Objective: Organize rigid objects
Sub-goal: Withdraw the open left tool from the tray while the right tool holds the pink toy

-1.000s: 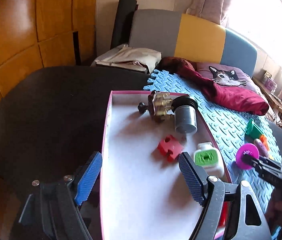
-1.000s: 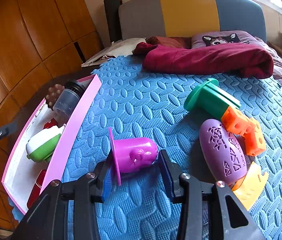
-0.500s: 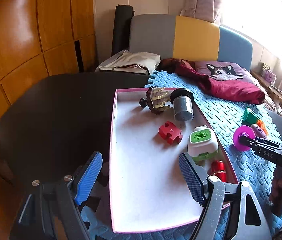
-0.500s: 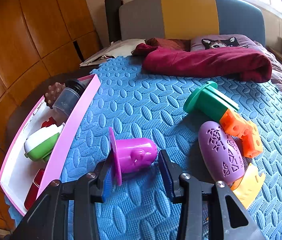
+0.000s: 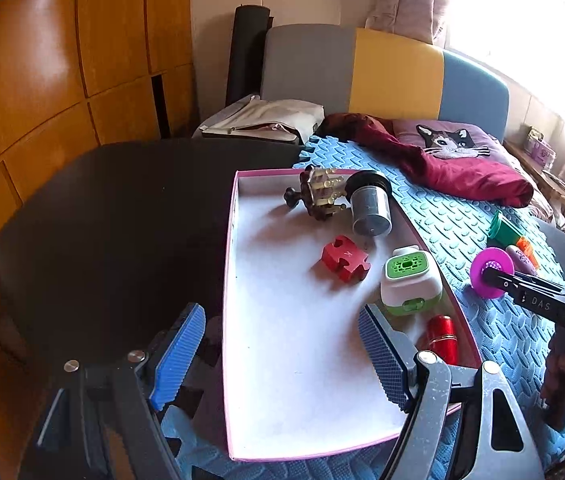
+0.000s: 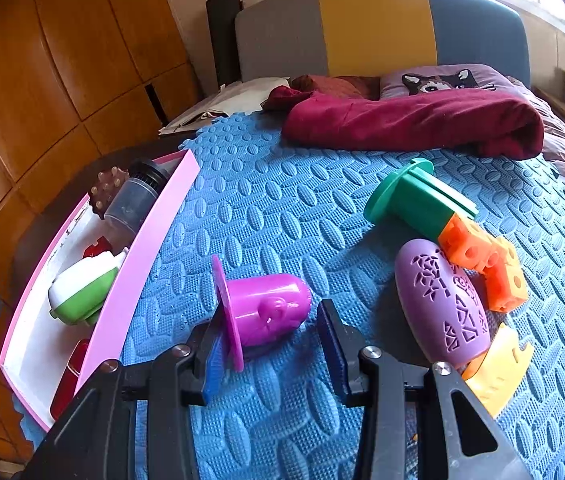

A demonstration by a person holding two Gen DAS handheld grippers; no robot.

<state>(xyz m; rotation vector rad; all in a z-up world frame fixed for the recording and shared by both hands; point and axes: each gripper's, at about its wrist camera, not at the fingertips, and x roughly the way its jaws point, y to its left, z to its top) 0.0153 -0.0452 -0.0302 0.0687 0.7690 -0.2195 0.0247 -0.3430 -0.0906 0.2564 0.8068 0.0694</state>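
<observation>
The right gripper (image 6: 270, 356) has its blue-padded jaws set around a magenta plastic mould with a wide round flange (image 6: 260, 312), which lies on its side on the blue textured foam mat (image 6: 282, 208). The left pad meets the flange; whether the right pad touches the domed end cannot be told, so a firm grip is uncertain. Just right of it lies a purple oval stamp with cut-out patterns (image 6: 442, 308), touching an orange block piece (image 6: 482, 264) and a yellow toothed piece (image 6: 494, 372). A green flanged cylinder (image 6: 418, 200) rests beyond them.

The left gripper (image 5: 282, 360) hangs with its jaws wide and nothing between them, over the near end of the shallow pink-rimmed white tray (image 5: 290, 352). In the tray lie a red jigsaw-shaped block (image 5: 344, 258), a white and green boxy container (image 5: 408, 280), a red shiny cylinder (image 5: 440, 336), a grey translucent jar with a black lid (image 5: 370, 208) and a brown studded toy (image 5: 318, 196). The tray rests partly on the mat and partly on a dark tabletop (image 5: 114, 208).
</observation>
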